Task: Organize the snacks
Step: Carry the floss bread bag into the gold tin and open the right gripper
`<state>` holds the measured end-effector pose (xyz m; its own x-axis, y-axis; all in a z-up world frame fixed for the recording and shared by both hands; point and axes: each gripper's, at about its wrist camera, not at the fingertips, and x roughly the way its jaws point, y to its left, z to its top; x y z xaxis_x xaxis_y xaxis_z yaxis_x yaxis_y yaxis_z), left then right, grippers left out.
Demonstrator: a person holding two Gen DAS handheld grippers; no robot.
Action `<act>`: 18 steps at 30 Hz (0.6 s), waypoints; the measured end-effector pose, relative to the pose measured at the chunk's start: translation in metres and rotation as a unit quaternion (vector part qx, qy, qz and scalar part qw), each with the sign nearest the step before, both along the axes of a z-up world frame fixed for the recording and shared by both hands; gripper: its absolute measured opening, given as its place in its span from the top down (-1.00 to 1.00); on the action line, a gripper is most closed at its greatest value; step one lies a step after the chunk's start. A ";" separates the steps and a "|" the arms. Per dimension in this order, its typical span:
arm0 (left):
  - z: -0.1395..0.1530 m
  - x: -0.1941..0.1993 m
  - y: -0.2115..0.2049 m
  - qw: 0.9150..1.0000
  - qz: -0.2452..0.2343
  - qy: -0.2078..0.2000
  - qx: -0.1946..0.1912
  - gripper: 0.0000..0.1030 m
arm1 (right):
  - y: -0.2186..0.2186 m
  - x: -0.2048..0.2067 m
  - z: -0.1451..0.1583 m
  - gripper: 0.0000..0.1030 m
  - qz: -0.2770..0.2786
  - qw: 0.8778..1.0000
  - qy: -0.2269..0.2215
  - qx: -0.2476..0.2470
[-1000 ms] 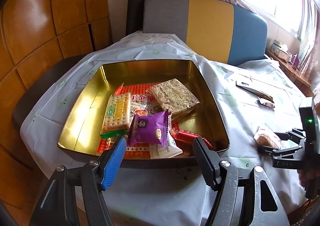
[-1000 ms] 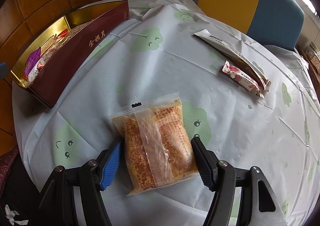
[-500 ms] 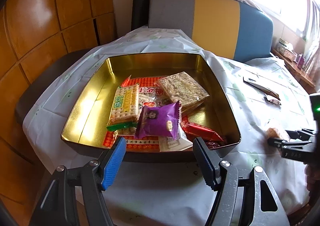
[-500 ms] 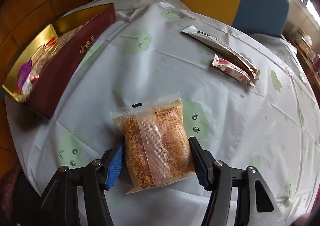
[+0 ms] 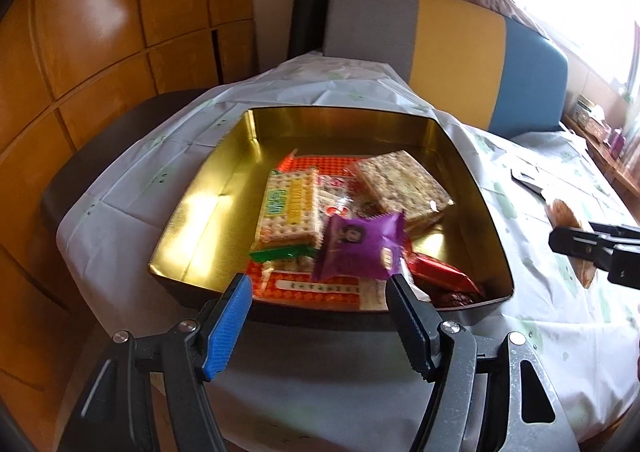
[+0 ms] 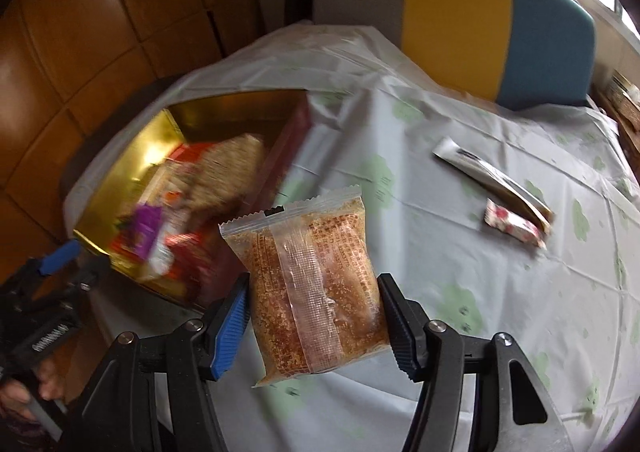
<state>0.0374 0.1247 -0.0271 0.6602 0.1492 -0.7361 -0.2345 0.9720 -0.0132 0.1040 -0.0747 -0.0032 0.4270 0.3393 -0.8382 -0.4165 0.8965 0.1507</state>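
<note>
The right tongs (image 6: 314, 326) are now clamped on the orange snack packet (image 6: 308, 292) and have lifted it off the worktop (image 6: 500, 272), so it can go to the gold tin (image 5: 472, 188). The left tongs (image 5: 318, 318) stand apart, empty, before the tin.

tin (image 5: 224, 188): polished gold metal inside, mirror-glossy; dark matt outside. purple packet (image 5: 360, 248): shiny plastic film. crumb snack packet (image 6: 316, 292): clear glossy plastic with a crimped seal, rough crumbed content visible. surface cloth (image 6: 460, 252): thin, creased, faintly sheened plastic sheet. wall panels (image 5: 80, 52): lacquered glossy wood. left claw (image 5: 320, 316): ribbed matt pads, one blue, one black.
</note>
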 end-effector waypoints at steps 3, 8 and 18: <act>0.002 -0.001 0.009 1.000 0.016 -0.005 -0.002 -0.35 | 0.029 0.005 0.012 -0.22 0.033 0.999 -0.002 0.013; 0.001 -0.002 0.024 0.999 0.036 -0.006 -0.011 -0.35 | 0.080 0.017 0.015 -0.22 0.080 0.997 0.004 0.014; -0.004 0.001 0.033 0.999 0.042 -0.001 -0.015 -0.35 | 0.126 0.037 -0.018 -0.26 0.110 0.993 0.024 -0.020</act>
